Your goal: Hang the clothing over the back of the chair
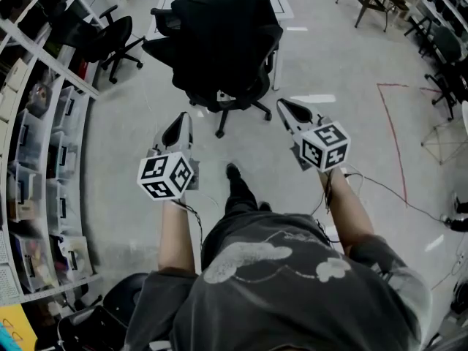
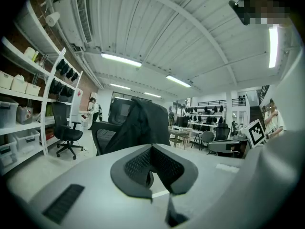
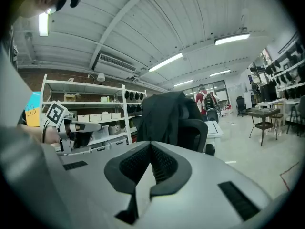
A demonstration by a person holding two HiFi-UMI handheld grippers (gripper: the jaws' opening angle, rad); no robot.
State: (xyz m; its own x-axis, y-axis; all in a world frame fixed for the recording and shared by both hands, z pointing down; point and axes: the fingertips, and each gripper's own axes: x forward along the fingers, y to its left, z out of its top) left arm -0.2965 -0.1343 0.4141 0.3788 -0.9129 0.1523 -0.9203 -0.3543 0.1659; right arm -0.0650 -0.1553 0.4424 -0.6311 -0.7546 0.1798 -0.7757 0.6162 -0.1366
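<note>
A black garment [image 1: 219,28] lies draped over the back of a black office chair [image 1: 232,102] ahead of me. In the left gripper view the garment [image 2: 140,125] hangs down over the chair's mesh back [image 2: 106,136]. The right gripper view shows the garment [image 3: 164,116] covering the chair [image 3: 196,131] from the other side. My left gripper [image 1: 183,118] is shut and holds nothing, a short way in front of the chair's base. My right gripper [image 1: 283,105] is also shut and empty, off the chair's right side. Neither gripper touches the garment.
Shelving with storage bins [image 1: 44,130] runs along the left. A second office chair [image 1: 110,39] stands near it. A white table [image 1: 281,2] is behind the chair. Red floor tape [image 1: 398,141] and cables [image 1: 387,189] lie at the right, with more chairs [image 1: 446,57] beyond.
</note>
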